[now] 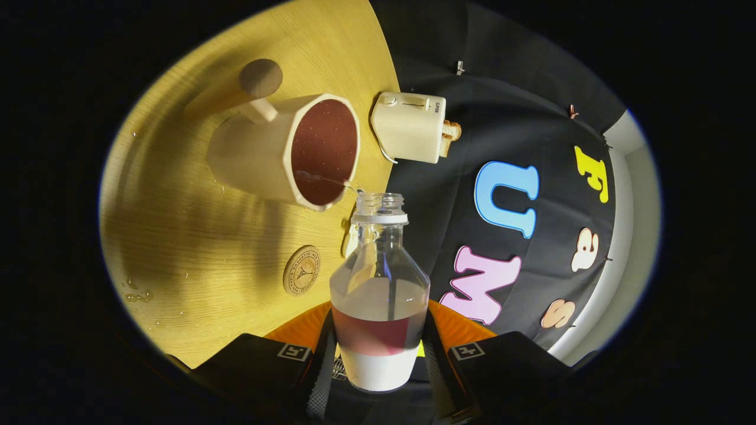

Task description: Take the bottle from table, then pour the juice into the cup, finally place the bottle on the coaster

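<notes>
toaster (410, 126), bread slice (451, 131) in slot | wooden table (177, 236)

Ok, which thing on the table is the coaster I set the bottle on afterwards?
Start from the wooden table and find the big cream cup. Between the cup and the fingers holding the bottle lies the coaster: a flat round disc with a stamped emblem, unlike the boxy toaster.

Can't see the base of the bottle (379, 295), tucked down between the fingers of the gripper (378, 360), both pressed against its sides. Fingertips themselves mostly lost behind the bottle body. Print on the coaster (302, 270), just ahead and off to one side, too small to make out. Far wall of the cup (283, 150) hidden beyond its rim. Toaster (410, 126) markings too tiny.
</notes>
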